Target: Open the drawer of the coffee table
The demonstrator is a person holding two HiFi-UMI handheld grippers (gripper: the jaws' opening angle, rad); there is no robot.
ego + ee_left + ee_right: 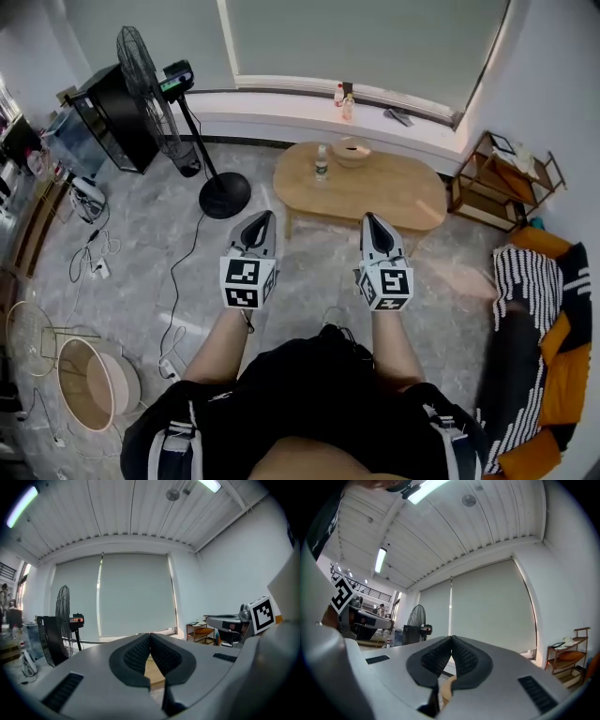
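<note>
Left tool [264, 217] and right tool [369, 218] are pressed together, empty. I'd spread one, then seek the unseen drawer under the surface's [394, 187] near edge.

No word or number can be read. The left cube [248, 282] and right cube [386, 287] bear only square markers; the bottle [322, 161] at twelve o'clock on the bench [394, 199] may carry a label, too small to read.

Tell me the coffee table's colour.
Light natural wood; the coffee table shows best in the head view.
</note>
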